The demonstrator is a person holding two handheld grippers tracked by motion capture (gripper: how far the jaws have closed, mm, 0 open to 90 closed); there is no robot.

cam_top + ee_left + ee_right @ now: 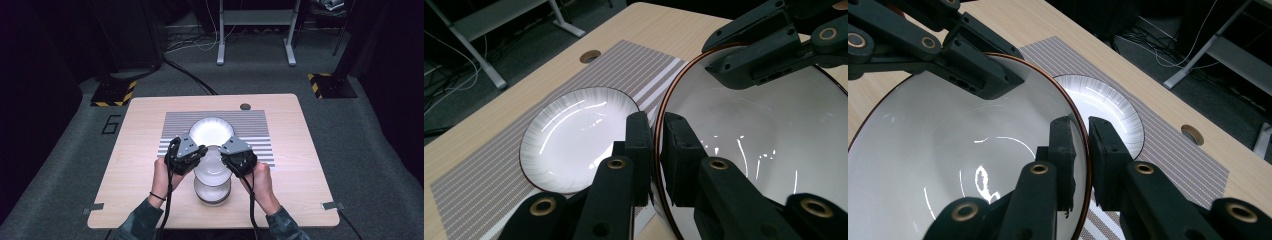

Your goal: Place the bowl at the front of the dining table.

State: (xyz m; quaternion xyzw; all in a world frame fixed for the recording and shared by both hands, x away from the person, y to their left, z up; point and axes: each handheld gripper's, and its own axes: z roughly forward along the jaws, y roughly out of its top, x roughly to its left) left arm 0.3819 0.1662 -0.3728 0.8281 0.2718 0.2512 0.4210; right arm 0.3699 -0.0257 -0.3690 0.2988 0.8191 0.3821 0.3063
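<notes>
Light wooden table [140,150], striped grey placemat [255,131] on it, white bowl [212,192] near the front edge

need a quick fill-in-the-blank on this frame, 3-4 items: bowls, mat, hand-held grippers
1. Both hand-held grippers, left and right, are clamped on the ____ of the held bowl.
2. The far bowl rests on the ____ placemat.
3. In the high view, a stack of bowls sits ____ the held bowl, nearer the person.
4. The round hole in the table lies at its ____ edge.

Missing words: rim; striped; below; far
</notes>
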